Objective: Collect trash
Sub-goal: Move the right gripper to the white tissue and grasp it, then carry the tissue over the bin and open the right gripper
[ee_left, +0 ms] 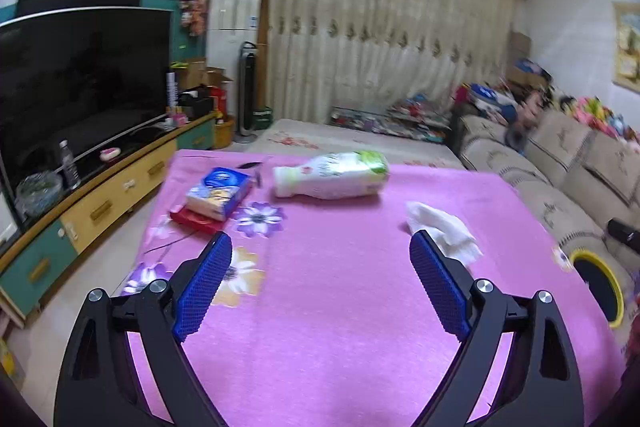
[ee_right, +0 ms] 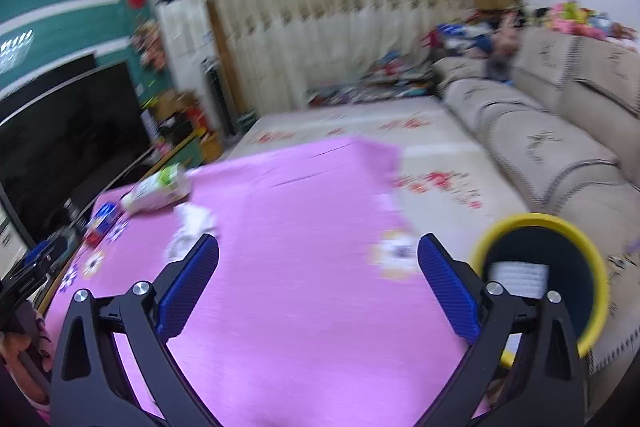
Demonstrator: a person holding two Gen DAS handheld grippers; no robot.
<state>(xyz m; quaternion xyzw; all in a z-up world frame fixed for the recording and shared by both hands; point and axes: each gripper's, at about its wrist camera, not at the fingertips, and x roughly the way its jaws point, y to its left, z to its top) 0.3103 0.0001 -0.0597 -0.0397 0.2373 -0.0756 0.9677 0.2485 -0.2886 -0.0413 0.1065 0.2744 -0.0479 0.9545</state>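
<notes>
A white plastic bottle (ee_left: 332, 174) with a green label lies on its side at the far part of the pink floral tablecloth (ee_left: 320, 287). A crumpled white tissue (ee_left: 442, 231) lies just beyond the right finger of my left gripper (ee_left: 320, 247), which is open and empty above the cloth. My right gripper (ee_right: 318, 247) is open and empty above the cloth (ee_right: 304, 227). The bottle (ee_right: 158, 191) and tissue (ee_right: 192, 227) lie to its far left. A yellow-rimmed dark bin (ee_right: 540, 279) with a white paper inside stands right of the table; it also shows in the left wrist view (ee_left: 598, 287).
A blue tissue pack (ee_left: 218, 193) lies on a red box (ee_left: 196, 221) at the cloth's left. A TV (ee_left: 80, 83) on a long cabinet (ee_left: 88, 211) stands left. A beige sofa (ee_right: 540, 139) runs along the right. A floor mat (ee_right: 360, 127) lies beyond the table.
</notes>
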